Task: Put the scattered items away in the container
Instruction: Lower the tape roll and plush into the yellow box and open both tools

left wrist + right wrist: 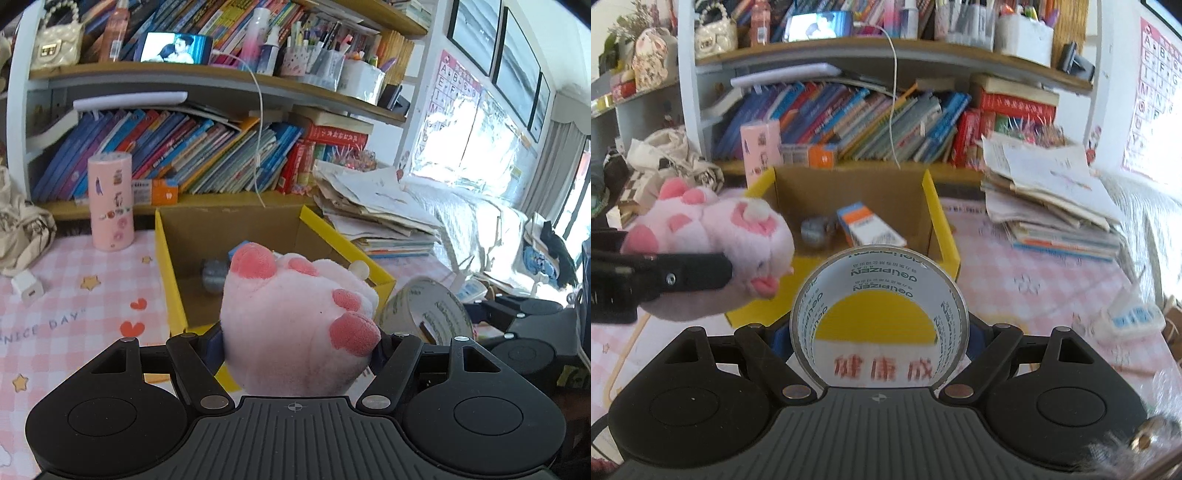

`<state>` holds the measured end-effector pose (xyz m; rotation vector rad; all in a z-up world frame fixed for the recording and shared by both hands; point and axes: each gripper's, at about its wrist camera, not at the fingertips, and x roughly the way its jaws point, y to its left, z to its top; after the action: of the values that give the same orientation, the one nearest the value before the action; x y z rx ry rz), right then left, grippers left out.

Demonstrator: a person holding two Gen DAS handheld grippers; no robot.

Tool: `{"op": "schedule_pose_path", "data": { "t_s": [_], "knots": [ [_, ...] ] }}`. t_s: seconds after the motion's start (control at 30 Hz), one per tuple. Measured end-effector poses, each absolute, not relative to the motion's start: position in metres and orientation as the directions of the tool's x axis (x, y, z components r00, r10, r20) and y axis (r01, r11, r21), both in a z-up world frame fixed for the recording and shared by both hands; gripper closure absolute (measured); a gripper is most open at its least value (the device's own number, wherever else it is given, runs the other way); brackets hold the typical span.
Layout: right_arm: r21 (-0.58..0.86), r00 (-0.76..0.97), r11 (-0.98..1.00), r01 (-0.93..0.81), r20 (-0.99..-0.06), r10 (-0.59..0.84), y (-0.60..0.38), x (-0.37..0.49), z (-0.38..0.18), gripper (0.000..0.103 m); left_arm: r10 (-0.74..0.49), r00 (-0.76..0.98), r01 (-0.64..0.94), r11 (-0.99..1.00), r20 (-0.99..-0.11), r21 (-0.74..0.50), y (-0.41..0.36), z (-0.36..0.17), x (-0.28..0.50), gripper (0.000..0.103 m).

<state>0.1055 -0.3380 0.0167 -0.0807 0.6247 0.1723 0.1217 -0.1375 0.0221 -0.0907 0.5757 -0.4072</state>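
My left gripper (295, 350) is shut on a pink plush toy (295, 325) with darker pink paw pads, held just in front of the open yellow cardboard box (168, 269). The right wrist view shows the same toy (738, 240) in the left gripper's fingers (683, 275), at the box's front left corner. My right gripper (879, 336) is shut on a roll of clear tape (879, 291), held upright before the box (938, 221). The tape also shows in the left wrist view (424, 314). Inside the box lie a grey round object (816, 230) and an orange-blue small carton (870, 225).
A pink cylinder (110, 201) stands left of the box. A white charger (26, 288) lies on the pink checked tablecloth (74, 317). A stack of papers and books (1052, 195) sits right of the box. Bookshelves stand behind. A white-blue item (1126, 319) lies at the right.
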Motion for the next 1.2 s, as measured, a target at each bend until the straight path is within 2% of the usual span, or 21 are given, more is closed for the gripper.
{"op": "schedule_pose_path", "data": {
  "t_s": [0.6,0.83,0.97,1.2],
  "knots": [
    [-0.042,0.827,0.935,-0.353,-0.48,0.291,-0.343,0.185,0.04,0.019,-0.22,0.839,0.167,0.975,-0.497,-0.149,-0.14,0.034,0.168,0.032],
    [-0.006,0.795,0.922,-0.388,-0.507,0.331,-0.349,0.245,0.043,0.019,-0.194,0.812,0.162,0.981,-0.55,-0.108,-0.149,0.026,0.212,0.032],
    [0.047,0.74,0.904,-0.425,-0.556,0.378,-0.345,0.277,0.04,0.019,-0.202,0.762,0.205,0.976,-0.616,-0.066,-0.16,0.012,0.234,0.031],
    [0.035,0.659,0.864,-0.502,-0.631,0.408,-0.323,0.315,0.027,0.019,-0.171,0.696,0.214,0.976,-0.698,-0.026,-0.164,-0.009,0.259,0.031]
  ]
}}
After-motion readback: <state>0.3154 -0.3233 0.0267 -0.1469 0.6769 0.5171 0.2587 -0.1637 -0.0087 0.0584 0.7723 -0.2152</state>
